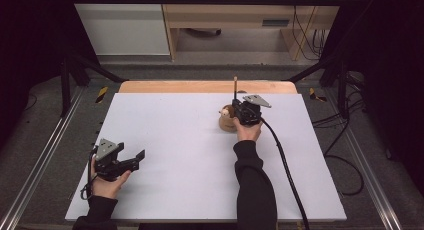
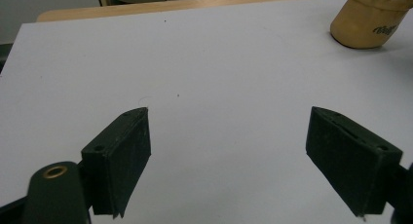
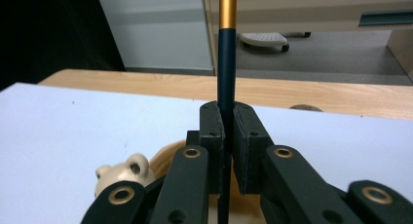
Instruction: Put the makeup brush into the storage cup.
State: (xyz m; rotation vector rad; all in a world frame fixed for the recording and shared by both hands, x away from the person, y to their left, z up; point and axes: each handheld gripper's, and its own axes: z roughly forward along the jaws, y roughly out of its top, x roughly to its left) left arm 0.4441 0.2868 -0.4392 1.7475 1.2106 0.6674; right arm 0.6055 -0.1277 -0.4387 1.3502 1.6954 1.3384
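The left claw (image 1: 131,161) gapes empty over the table (image 1: 190,155). Well beyond it, the right claw (image 3: 228,136) clamps a pen (image 3: 226,53) upright above the holder (image 1: 227,121). Thin, stiff and slick, the pen seems best gripped mid-barrel.

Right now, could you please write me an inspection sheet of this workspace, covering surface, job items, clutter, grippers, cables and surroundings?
Surface: white sheet over a wooden table, bare apart from the holder.
Job's things: tan holder with a small bear figure; dark pen with gold band, upright.
Clutter: nothing seen.
Grippers: left gripper open, at the near left; right gripper shut on the pen above the holder.
Cables: black cable trails from the right gripper across the sheet.
Surroundings: wooden furniture and loose floor cables.
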